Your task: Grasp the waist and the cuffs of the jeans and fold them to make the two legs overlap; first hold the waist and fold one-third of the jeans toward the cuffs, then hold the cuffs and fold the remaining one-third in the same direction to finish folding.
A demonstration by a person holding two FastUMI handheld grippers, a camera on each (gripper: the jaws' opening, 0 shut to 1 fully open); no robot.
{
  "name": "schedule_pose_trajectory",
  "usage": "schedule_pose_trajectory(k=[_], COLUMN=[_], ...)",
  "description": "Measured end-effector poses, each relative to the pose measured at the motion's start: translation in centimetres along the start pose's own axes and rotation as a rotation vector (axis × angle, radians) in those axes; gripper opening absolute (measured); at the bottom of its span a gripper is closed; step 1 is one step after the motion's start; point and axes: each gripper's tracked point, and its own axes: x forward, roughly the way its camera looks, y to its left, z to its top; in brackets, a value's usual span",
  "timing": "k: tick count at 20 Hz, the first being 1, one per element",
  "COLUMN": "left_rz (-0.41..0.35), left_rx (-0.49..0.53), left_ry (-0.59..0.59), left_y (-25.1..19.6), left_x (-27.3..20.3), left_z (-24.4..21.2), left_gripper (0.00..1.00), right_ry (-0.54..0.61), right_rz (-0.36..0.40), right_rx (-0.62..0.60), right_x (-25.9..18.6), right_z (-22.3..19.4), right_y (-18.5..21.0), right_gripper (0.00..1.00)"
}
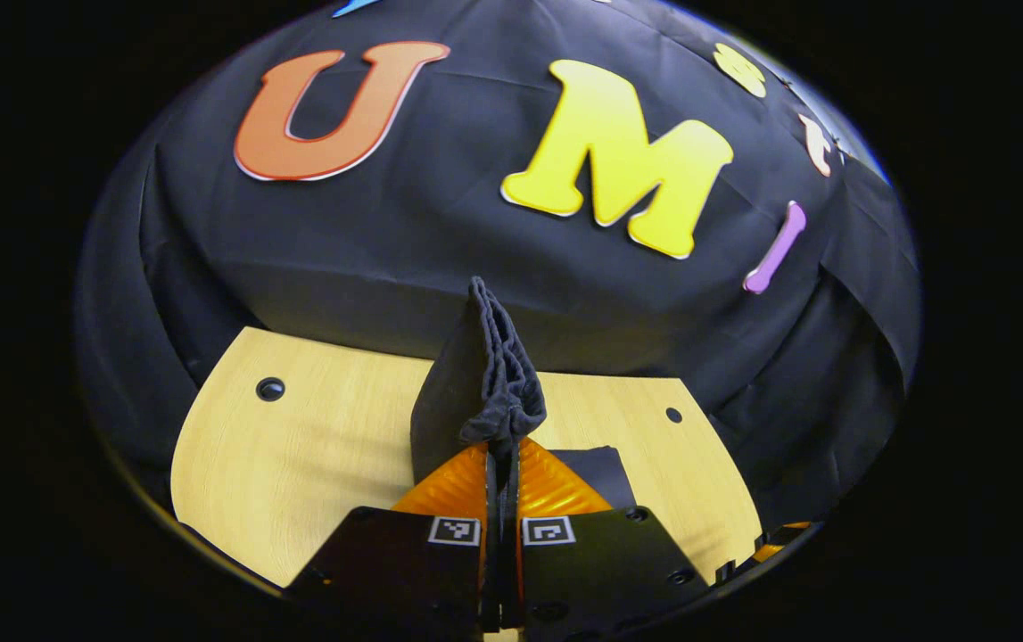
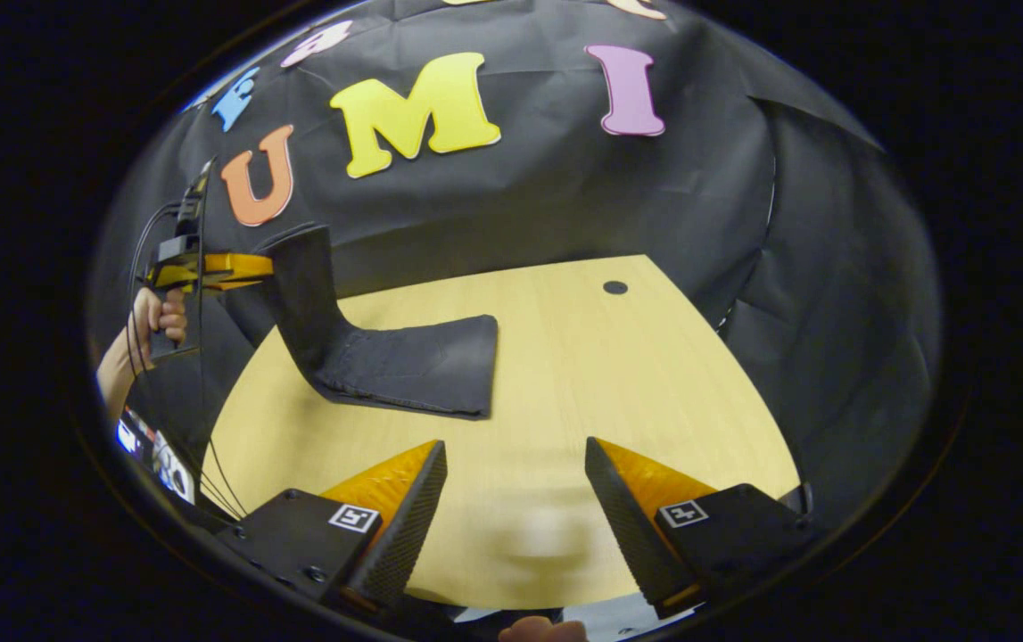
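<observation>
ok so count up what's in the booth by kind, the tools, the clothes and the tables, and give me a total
Tools: 2, the left tool and the right tool
Jeans: 1, dark jeans
Tables: 1, wooden table
Total: 4

A light wood-grain table (image 2: 654, 374) with small dark round holes is seen. On it the dark jeans (image 2: 413, 366) are laid flat, folded (one end is lifted off the surface at the table's left edge).
</observation>
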Motion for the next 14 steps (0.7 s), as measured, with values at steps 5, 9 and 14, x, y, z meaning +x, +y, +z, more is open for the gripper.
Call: schedule_pose_trajectory(k=[5,9,14], left_rz=[-0.015,-0.036,-0.03], left_rx=[0.137,0.203,0.217], left_ry=[0.011,0.043,0.075], left_y=[-4.3,-7.7,-10.4], left_x=[1.8,4.2,7.8], left_z=[-2.5,-6.4,-11.2], left_gripper=[0.04,0.04,0.04], right_ry=[0.011,0.027,0.057], right_rz=[-0.017,-0.041,-0.066], right_rx=[-0.011,-0.017,-0.042], right_x=[-0.4,-0.6,-0.7], right_z=[-0.7,-0.9,-1.3], right_y=[-1.4,-3.1,-4.7], right_gripper=[0.98,0.98,0.98])
